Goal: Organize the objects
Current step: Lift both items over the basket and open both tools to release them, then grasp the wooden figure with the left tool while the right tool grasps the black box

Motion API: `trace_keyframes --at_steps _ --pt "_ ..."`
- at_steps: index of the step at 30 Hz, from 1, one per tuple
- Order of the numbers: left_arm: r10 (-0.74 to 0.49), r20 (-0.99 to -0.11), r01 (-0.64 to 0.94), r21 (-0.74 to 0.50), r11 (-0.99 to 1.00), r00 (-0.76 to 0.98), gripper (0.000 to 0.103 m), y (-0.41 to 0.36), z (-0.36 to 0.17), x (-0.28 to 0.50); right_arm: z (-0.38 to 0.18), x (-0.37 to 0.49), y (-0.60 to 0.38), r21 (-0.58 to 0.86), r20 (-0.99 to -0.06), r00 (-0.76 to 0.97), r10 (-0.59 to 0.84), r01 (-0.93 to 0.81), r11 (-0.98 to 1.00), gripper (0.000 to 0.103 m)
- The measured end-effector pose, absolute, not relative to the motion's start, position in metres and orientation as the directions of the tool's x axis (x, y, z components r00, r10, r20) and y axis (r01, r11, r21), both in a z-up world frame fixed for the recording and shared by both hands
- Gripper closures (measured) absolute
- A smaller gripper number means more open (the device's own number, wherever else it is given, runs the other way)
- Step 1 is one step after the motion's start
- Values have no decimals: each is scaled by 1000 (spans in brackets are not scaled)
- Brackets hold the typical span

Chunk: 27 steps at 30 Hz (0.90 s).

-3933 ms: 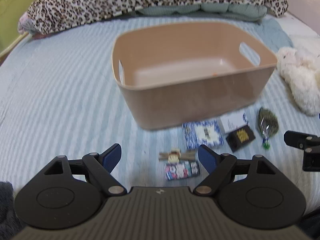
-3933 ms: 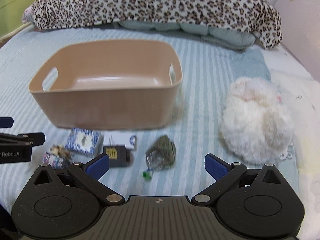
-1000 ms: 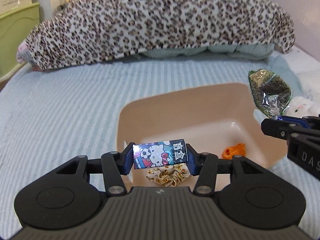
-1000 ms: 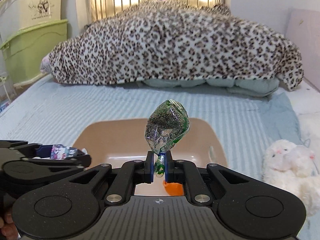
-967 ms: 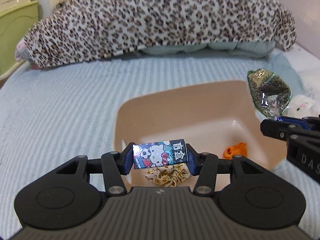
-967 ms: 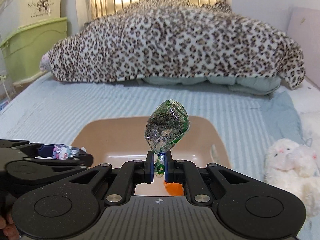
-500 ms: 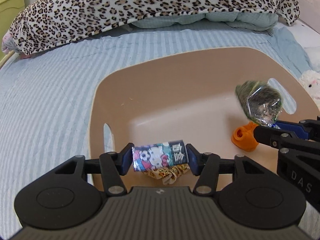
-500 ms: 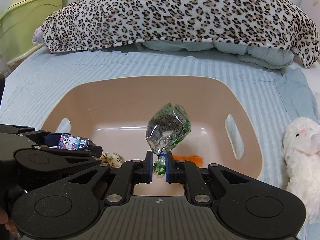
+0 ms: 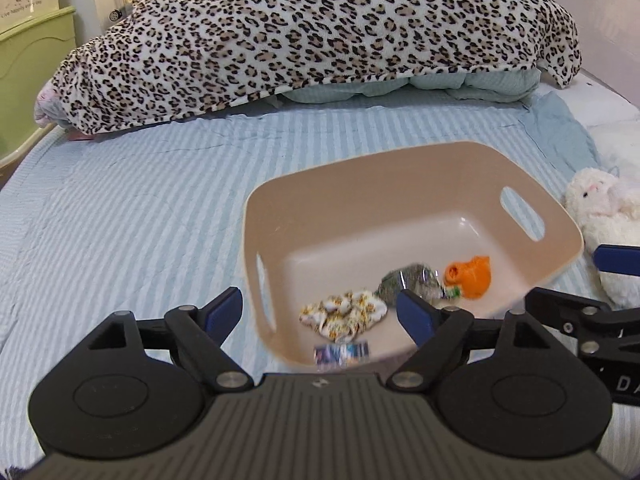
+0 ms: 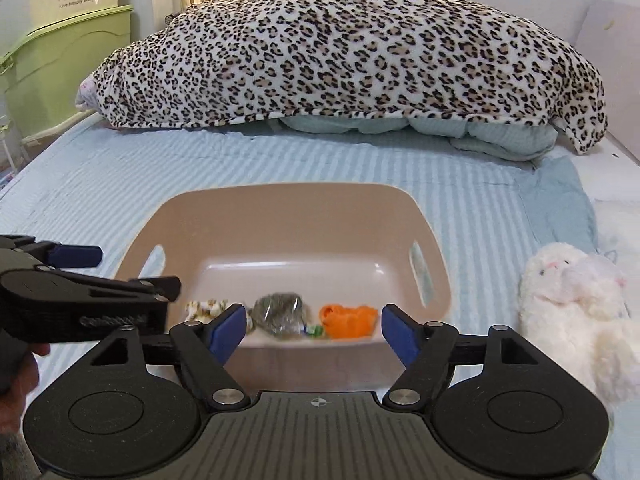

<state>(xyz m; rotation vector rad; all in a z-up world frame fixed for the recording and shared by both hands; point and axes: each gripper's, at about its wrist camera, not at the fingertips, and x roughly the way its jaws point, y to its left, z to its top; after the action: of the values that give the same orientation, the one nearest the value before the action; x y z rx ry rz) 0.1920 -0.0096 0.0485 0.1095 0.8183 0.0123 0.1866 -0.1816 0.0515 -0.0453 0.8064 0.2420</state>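
Observation:
A beige plastic basket [image 9: 400,168] [image 10: 280,208] stands on the striped bed. Inside lie a patterned cloth scrunchie [image 9: 344,314] [image 10: 206,308], a clear foil bag of dark stuff [image 9: 412,280] [image 10: 280,314], an orange item [image 9: 470,276] [image 10: 348,320] and a blurred Hello Kitty pack [image 9: 342,352] by the near wall. My left gripper [image 9: 320,312] is open and empty above the basket's near left corner. My right gripper [image 10: 314,330] is open and empty above the near wall.
A white plush toy [image 9: 604,216] [image 10: 572,300] lies right of the basket. A leopard-print blanket [image 9: 320,32] [image 10: 352,52] is heaped at the back. Green furniture [image 10: 60,64] stands at the far left. The left tool shows in the right wrist view [image 10: 80,292].
Both grippers opened. The Hello Kitty pack and scrunchie dropped from the left one, the foil bag from the right one, into the basket. Both grippers have risen and pulled back.

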Motion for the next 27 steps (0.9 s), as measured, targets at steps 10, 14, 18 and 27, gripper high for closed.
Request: trace_keyframes --at_steps 10,14,18,27 --pt "44 -770 50 99 994 636 18 -8 33 142 47 146 -200 49 -775 605 182 -231 972 11" --pt "34 -803 54 83 995 595 18 -5 17 134 30 135 -200 57 -808 561 180 -229 972 10" --pt "40 -824 52 83 995 565 18 -4 1 130 11 129 -202 69 -838 516 178 -223 972 10" --pt "18 -884 58 51 997 467 18 -4 -42 131 -26 137 -199 76 -884 437 167 -219 973 10"
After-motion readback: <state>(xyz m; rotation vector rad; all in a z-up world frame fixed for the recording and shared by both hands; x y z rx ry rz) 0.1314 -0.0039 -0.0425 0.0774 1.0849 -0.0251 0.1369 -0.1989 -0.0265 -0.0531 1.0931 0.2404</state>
